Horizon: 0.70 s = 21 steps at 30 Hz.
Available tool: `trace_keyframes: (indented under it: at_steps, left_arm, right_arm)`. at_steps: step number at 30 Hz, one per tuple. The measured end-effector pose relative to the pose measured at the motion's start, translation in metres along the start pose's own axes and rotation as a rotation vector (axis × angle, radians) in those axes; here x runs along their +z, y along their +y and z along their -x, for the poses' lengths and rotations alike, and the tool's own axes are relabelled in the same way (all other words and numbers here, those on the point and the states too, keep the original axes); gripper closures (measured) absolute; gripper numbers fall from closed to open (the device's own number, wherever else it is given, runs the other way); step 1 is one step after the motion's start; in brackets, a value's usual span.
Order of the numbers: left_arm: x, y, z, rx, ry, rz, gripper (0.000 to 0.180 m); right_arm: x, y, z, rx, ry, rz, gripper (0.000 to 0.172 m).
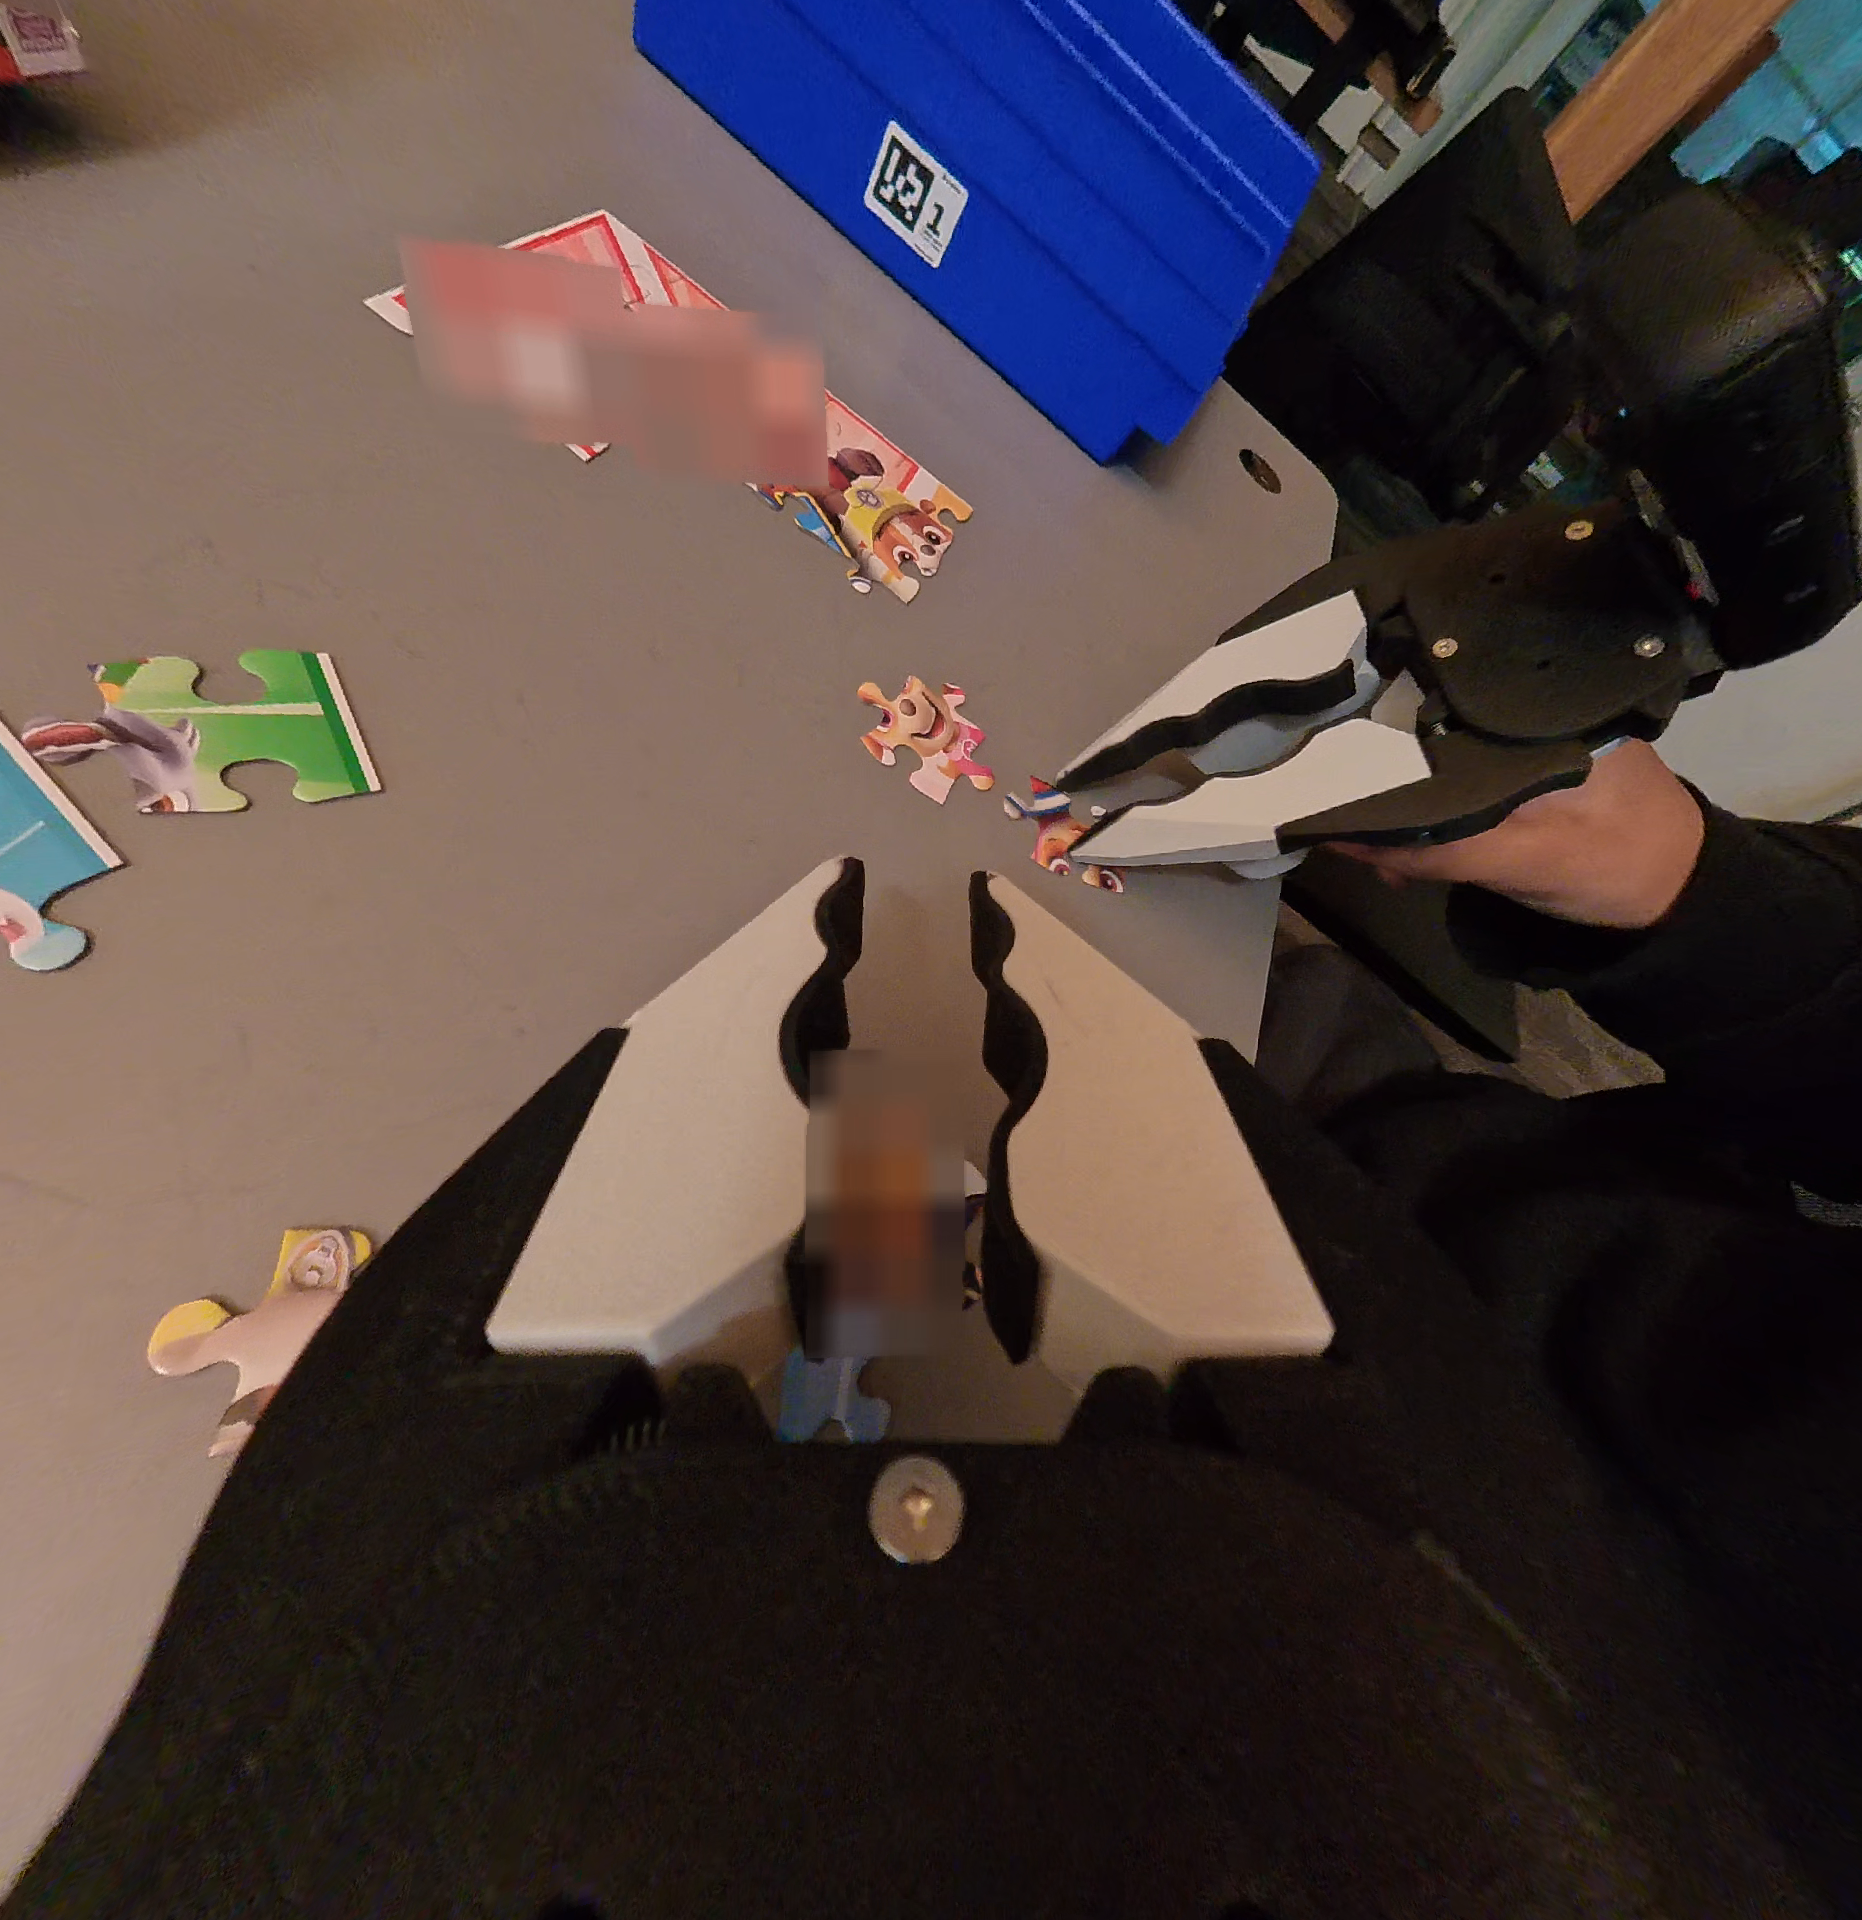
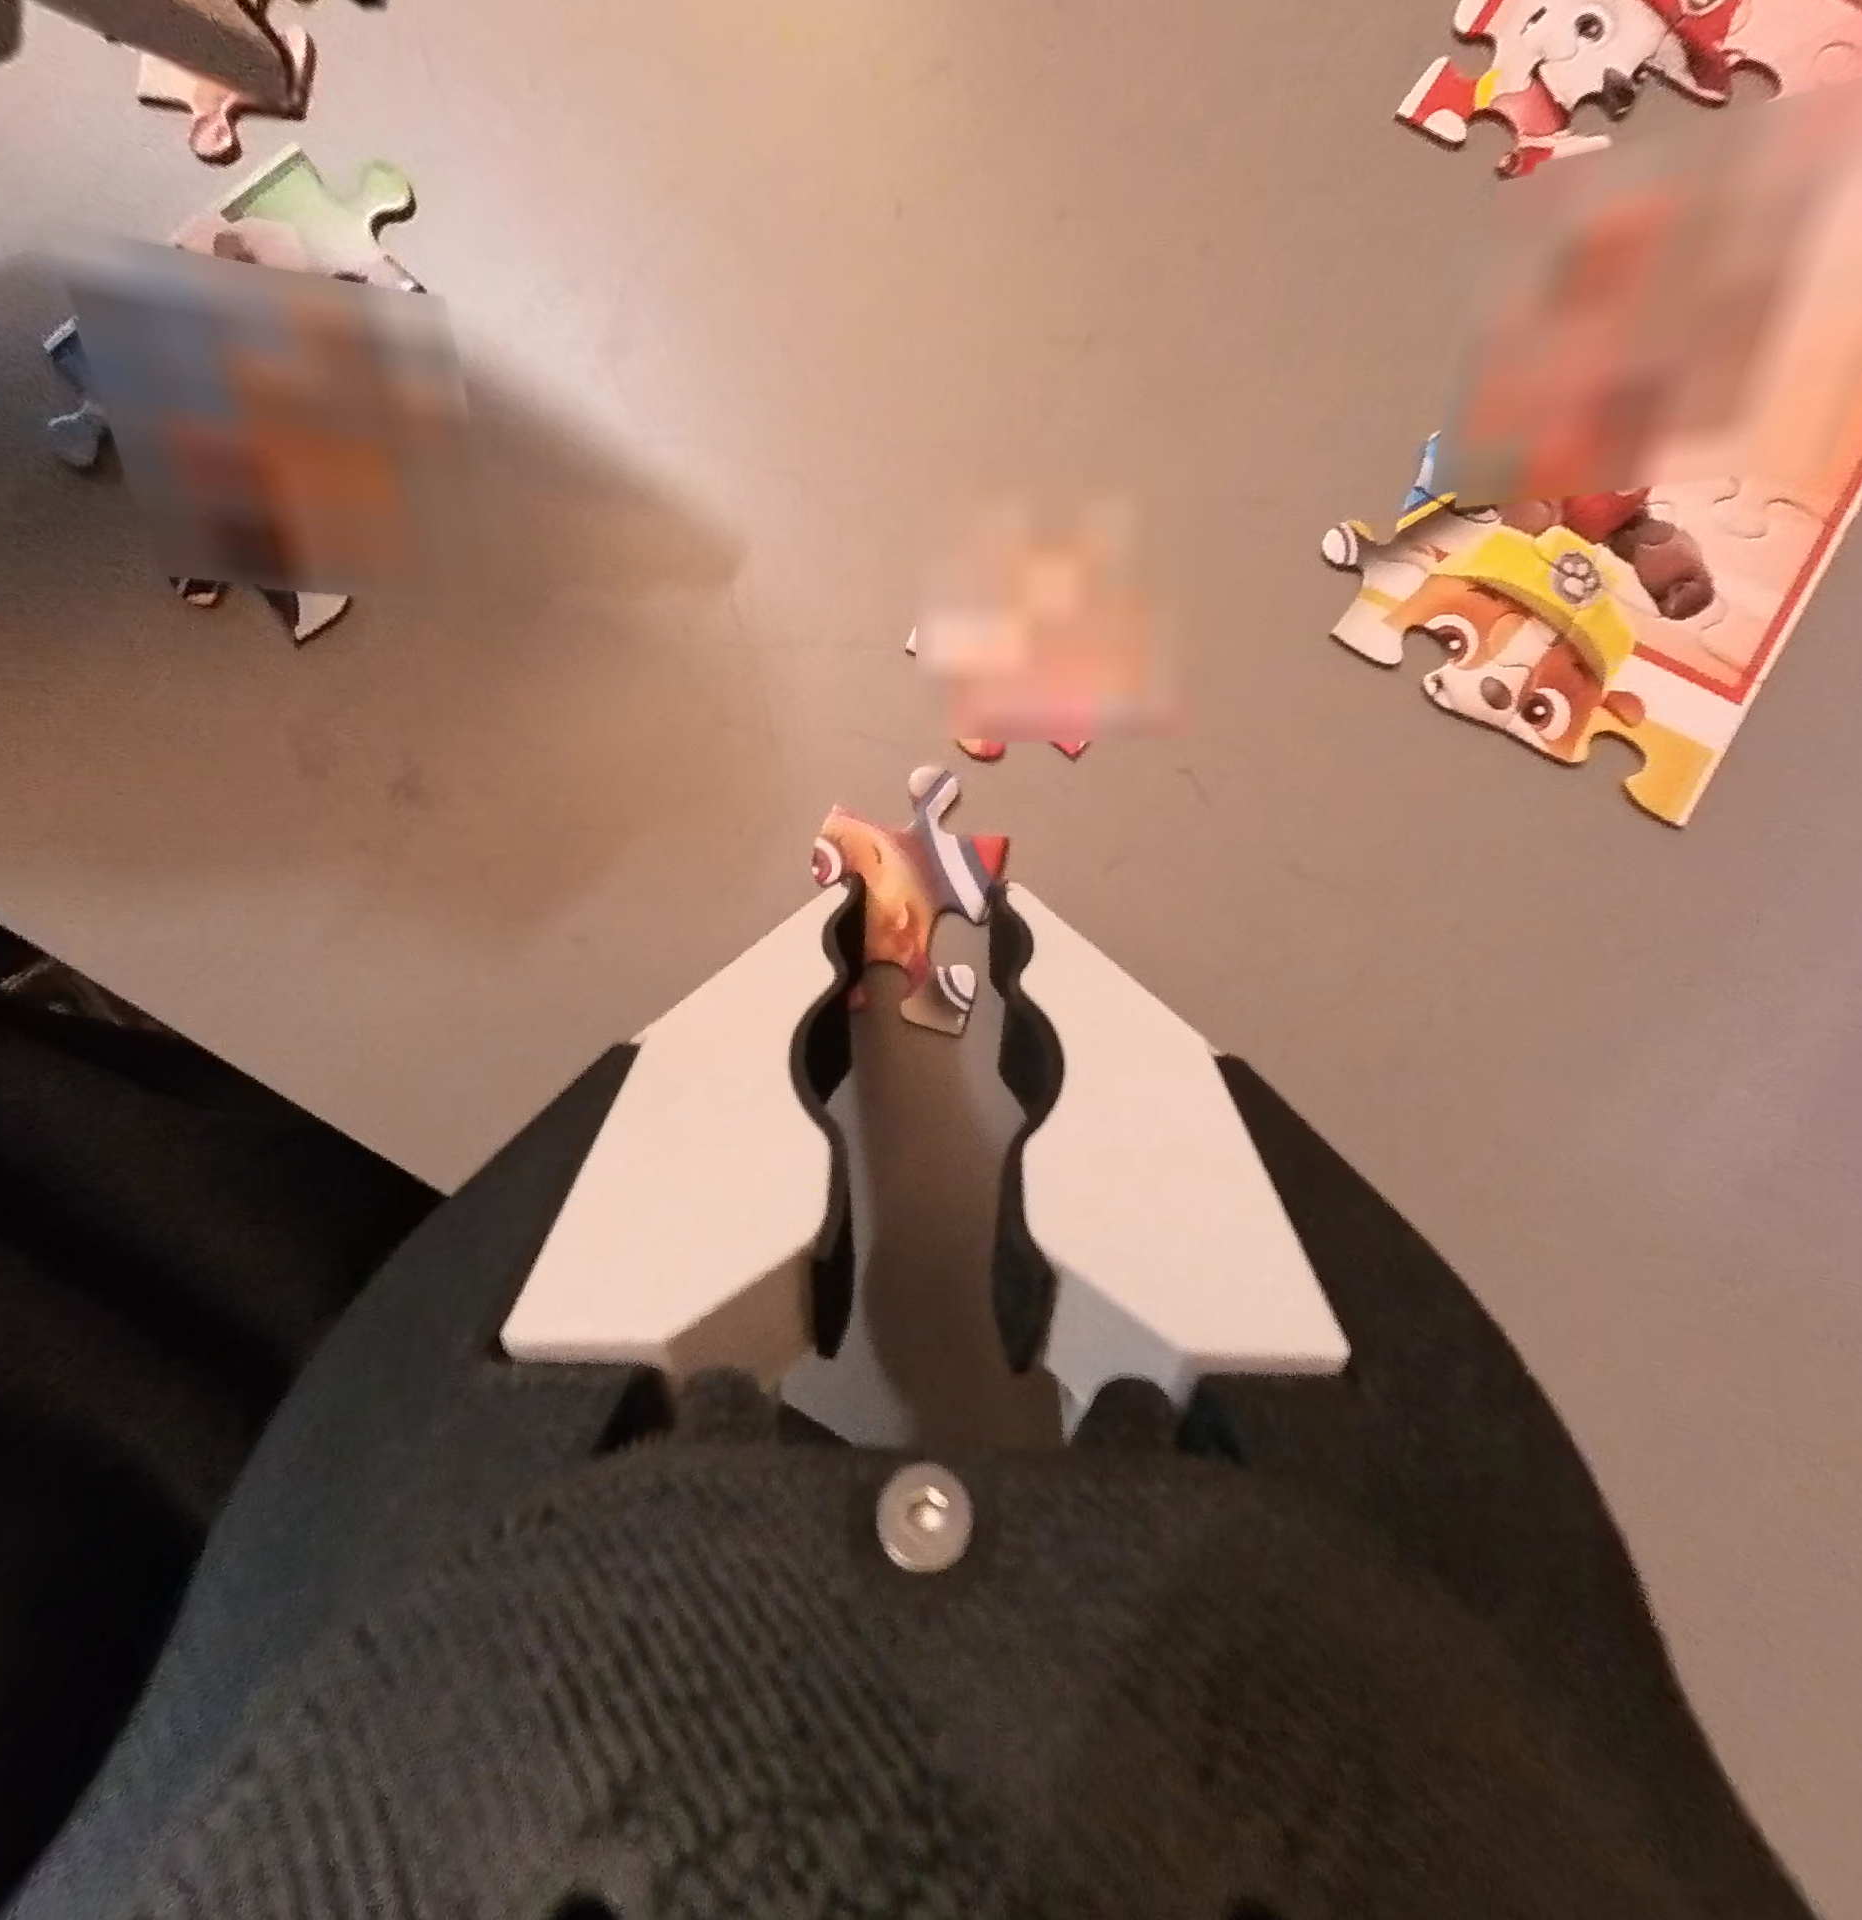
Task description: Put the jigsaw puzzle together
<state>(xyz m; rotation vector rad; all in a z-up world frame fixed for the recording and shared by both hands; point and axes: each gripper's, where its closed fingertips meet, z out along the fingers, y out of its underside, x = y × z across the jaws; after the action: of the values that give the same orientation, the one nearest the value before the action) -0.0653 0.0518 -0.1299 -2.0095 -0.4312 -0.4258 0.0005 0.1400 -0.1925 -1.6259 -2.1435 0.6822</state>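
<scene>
Gripping a small jigsaw piece (image 2: 911, 914) printed with an orange cartoon pup in a striped cap, the right gripper (image 2: 922, 920) has its jaws closed on the piece's two side edges near the bench's right-hand edge, the piece lying flat or nearly flat on the grey bench (image 1: 553, 935). Judged from this, a good hold calls for even pressure from both black pads (image 2: 839, 956) and a level lift, since thin card held edgewise could buckle or twist free. The left gripper (image 1: 916, 883) hovers just beside, its jaws slightly apart and pressing on nothing; another piece lies on the bench beneath it, partly obscured. A second pup piece with pink (image 1: 927, 732) lies just beyond the held one. Farther off sits a partly assembled puzzle section with a red border (image 1: 875, 509); loose green (image 1: 231, 727) and yellow (image 1: 272, 1320) pieces lie towards the left. A blue plastic bin (image 1: 1010, 208) bearing a square marker stands at the far right corner, with dark office chairs (image 1: 1633, 364) beyond the bench edge.
</scene>
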Motion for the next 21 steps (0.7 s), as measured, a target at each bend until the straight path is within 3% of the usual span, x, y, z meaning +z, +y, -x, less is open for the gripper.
trace_keyframes:
  at_steps: [10, 11, 12, 16, 21]
  left_arm:
    - [0.021, 0.014, -0.008, 0.064, -0.054, 0.091, 0.162]
    - [0.027, 0.016, -0.009, 0.073, -0.066, 0.109, 0.162]
    - [0.033, 0.018, -0.011, 0.083, -0.076, 0.126, 0.162]
    - [0.067, 0.020, -0.026, 0.125, -0.093, 0.179, 0.161]
    - [0.107, 0.023, -0.027, 0.140, -0.166, 0.256, 0.160]
  right_arm:
    - [-0.004, 0.001, -0.006, -0.065, -0.078, -0.061, 0.152]
    - [-0.005, -0.001, -0.008, -0.054, -0.100, -0.081, 0.163]
    - [-0.007, -0.004, -0.011, -0.044, -0.121, -0.101, 0.164]
    - [-0.007, 0.004, -0.028, -0.030, -0.157, -0.082, 0.153]
    - [-0.024, 0.000, -0.056, -0.002, -0.152, -0.156, 0.151]
